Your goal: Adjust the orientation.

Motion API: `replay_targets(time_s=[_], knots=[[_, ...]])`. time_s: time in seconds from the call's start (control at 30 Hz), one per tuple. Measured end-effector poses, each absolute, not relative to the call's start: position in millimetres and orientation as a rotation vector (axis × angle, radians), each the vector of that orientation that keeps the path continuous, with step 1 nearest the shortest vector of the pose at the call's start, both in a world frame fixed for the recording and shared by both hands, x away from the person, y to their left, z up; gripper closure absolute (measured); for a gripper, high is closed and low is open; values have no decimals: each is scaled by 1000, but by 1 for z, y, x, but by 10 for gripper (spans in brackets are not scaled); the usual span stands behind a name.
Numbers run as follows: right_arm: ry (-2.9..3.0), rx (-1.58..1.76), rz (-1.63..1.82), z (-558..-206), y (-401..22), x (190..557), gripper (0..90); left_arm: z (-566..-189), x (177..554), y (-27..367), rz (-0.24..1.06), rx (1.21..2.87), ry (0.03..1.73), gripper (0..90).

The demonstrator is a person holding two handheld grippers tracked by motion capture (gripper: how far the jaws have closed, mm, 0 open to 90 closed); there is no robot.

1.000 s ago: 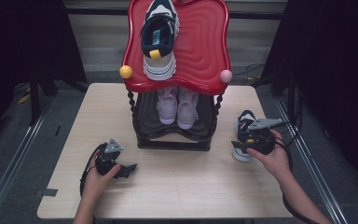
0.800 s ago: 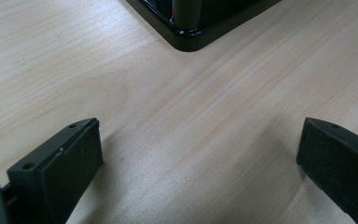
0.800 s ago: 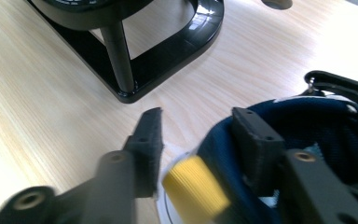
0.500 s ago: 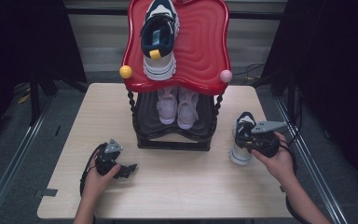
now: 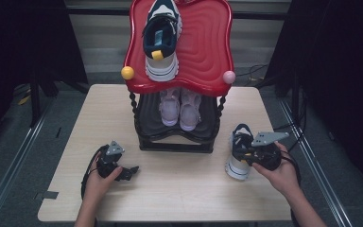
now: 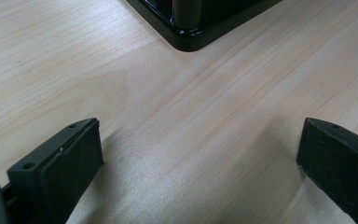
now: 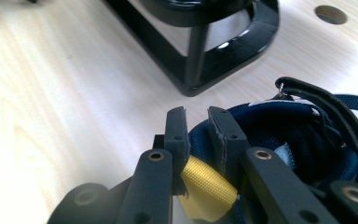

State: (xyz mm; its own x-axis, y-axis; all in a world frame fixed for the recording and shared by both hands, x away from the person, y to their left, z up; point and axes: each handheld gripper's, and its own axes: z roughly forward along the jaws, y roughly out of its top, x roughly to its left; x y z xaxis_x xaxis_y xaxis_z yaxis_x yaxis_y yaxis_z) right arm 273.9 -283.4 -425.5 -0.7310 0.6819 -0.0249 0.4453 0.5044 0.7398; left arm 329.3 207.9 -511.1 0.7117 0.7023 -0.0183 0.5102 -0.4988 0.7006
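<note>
A pale wooden tabletop carries everything. At the middle of its far edge stands a two-tier shoe rack with a black frame; the red wavy top shelf holds one navy and white sneaker with a yellow heel tab, its heel toward the person. On the black lower shelf sit a pair of pale pink shoes, side by side and touching. A yellow knob and a pink knob mark the red shelf's front corners.

Near the tabletop's right edge, just beside the rack's right front corner, is the matching navy sneaker. The right gripper is clamped on its heel: in the right gripper view the two black jaws stand close together, pinching the collar and the yellow pull tab, having just been closing on it. Whether the sole rests on the wood or hangs just above it I cannot tell.

Toward the near left corner, the left gripper lies low over bare wood, jaws spread wide with nothing between them; the rack's base corner lies ahead of it.
</note>
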Motion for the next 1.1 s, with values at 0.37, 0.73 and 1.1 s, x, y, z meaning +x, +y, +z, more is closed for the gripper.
replay_targets(time_s=[0.37,0.73,1.1], knots=[[2487,932,1117,-425,-277,264,769,-511,329,208,352,2209,920,0],[2552,997,1056,-422,-279,274,525,-511,329,208,352,2210,920,0],[2734,971,927,-409,-273,283,512,-511,329,208,352,2210,920,0]])
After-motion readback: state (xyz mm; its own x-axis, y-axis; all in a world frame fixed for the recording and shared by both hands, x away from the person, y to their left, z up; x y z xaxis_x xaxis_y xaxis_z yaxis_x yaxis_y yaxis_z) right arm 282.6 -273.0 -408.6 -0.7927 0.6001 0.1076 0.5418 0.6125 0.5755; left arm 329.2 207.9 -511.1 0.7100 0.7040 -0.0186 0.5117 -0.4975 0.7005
